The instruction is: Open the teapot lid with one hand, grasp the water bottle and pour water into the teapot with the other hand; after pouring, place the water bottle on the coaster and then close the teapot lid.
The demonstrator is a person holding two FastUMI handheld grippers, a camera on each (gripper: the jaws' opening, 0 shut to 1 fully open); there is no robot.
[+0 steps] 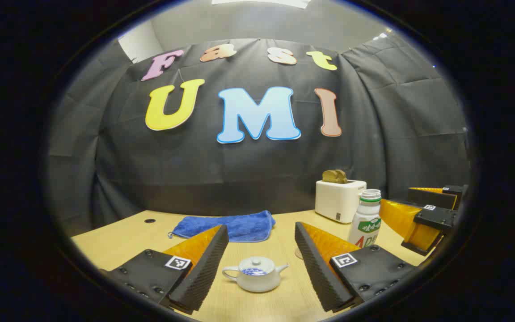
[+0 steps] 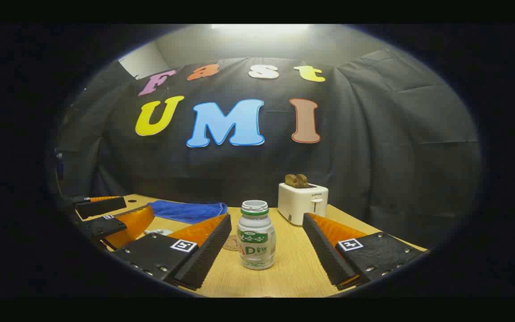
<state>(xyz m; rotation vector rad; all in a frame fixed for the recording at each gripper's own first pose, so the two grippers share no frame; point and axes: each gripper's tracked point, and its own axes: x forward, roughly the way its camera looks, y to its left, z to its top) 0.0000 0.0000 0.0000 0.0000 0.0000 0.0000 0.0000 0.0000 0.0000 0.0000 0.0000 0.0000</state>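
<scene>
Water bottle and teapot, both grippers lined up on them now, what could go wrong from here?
The water bottle stands uncapped between the open right gripper; a crooked grasp might tip and spill it. The teapot has a small lid knob, which the wide-open left gripper may miss or slip off. The toaster stands close behind.

Things on the surface (image 1: 280, 241)
Teapot (image 1: 255, 274) in front, cloth (image 1: 230, 226) behind it; bottle (image 2: 255, 235) right of the teapot, toaster (image 2: 302, 202) behind the bottle.
</scene>
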